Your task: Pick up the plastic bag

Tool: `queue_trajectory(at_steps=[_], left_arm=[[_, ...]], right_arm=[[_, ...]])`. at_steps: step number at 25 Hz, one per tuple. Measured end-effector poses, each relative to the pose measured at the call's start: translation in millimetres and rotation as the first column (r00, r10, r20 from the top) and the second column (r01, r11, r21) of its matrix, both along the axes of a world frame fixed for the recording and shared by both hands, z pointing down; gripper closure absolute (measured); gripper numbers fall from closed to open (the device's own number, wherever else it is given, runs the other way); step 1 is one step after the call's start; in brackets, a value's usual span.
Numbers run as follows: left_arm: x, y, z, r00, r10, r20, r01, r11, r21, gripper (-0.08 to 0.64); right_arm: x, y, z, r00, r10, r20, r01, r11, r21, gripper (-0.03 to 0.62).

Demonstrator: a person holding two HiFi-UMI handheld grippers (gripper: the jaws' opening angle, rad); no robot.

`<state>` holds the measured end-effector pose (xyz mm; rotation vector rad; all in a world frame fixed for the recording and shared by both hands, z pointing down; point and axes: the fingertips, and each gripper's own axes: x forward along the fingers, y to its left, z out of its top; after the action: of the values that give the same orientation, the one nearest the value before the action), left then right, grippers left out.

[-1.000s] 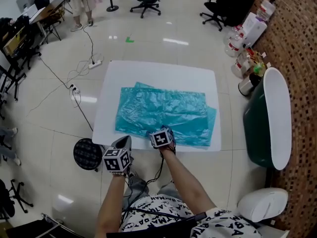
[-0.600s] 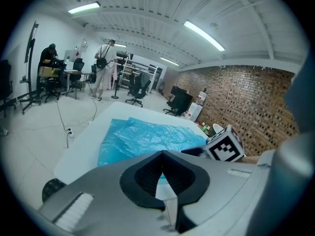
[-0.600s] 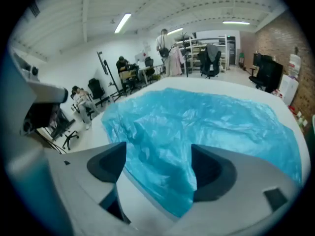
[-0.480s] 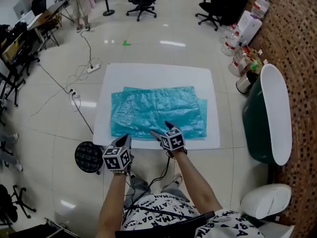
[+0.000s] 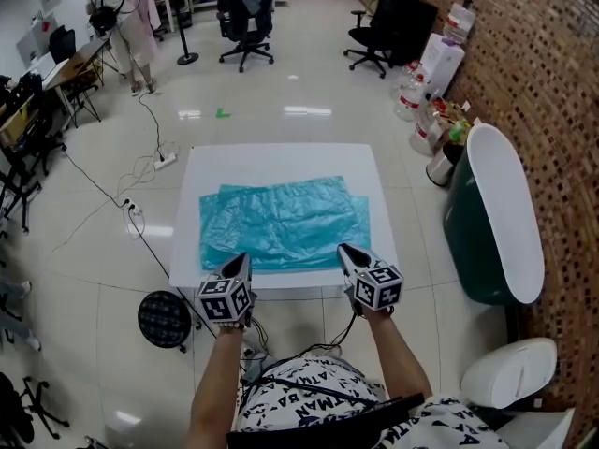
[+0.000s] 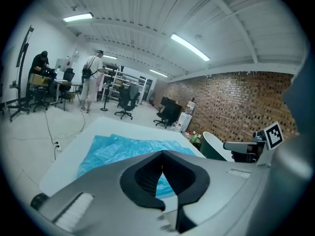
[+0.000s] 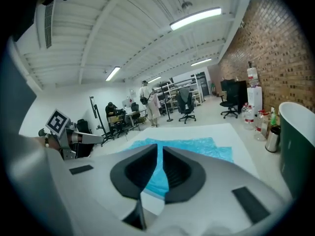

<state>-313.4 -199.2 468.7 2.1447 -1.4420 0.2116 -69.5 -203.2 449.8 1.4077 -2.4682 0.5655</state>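
Plastic bag (image 5: 281, 224): teal, thin, crinkled, spread flat on a white table (image 5: 281, 157), touched by neither tool. Left gripper (image 5: 241, 262): at the table's near edge, tips pressed together, nothing pinched. Right gripper (image 5: 344, 251): beside it at the same edge, jaws just closing to a thin slit, nothing between them, the bag showing only beyond. Head view only: full bag outline, both forearms, black round stool (image 5: 164, 318), floor cable (image 5: 140, 129). Gripper views only: ceiling lights (image 6: 189, 45) and the jaws seen from behind. Left gripper view adds the right cube (image 6: 273, 135) side-on. Right gripper view adds the left cube (image 7: 57, 122) and a steel jug (image 7: 271, 138) beside a green tub (image 7: 295, 151). Writing: cubes carry black-and-white square codes; shirt print (image 5: 309, 396) is lettered but not legible.
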Motion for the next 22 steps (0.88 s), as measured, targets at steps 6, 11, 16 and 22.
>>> queue_trajectory(at_steps=[6, 11, 16, 22], left_arm=[[28.8, 5.3, -19.6, 0.999, 0.048, -0.002, -0.048, 0.998, 0.044, 0.561], [38.9, 9.1, -26.6, 0.997, 0.071, 0.010, -0.072, 0.996, 0.057, 0.561], [35.9, 17.2, -24.3, 0.997, 0.069, 0.015, -0.070, 0.996, 0.048, 0.561], [31.1, 19.3, -23.5, 0.998, 0.061, 0.013, -0.061, 0.997, 0.047, 0.561]], right_arm=[[17.6, 9.0, -39.9, 0.996, 0.090, -0.017, -0.088, 0.992, 0.088, 0.597], [3.5, 11.9, -44.0, 0.997, 0.079, 0.000, -0.079, 0.993, 0.087, 0.595], [-6.3, 19.3, -37.7, 0.997, 0.074, 0.015, -0.075, 0.995, 0.060, 0.595], [-4.6, 20.1, -31.6, 0.996, 0.085, -0.006, -0.084, 0.996, 0.041, 0.594]])
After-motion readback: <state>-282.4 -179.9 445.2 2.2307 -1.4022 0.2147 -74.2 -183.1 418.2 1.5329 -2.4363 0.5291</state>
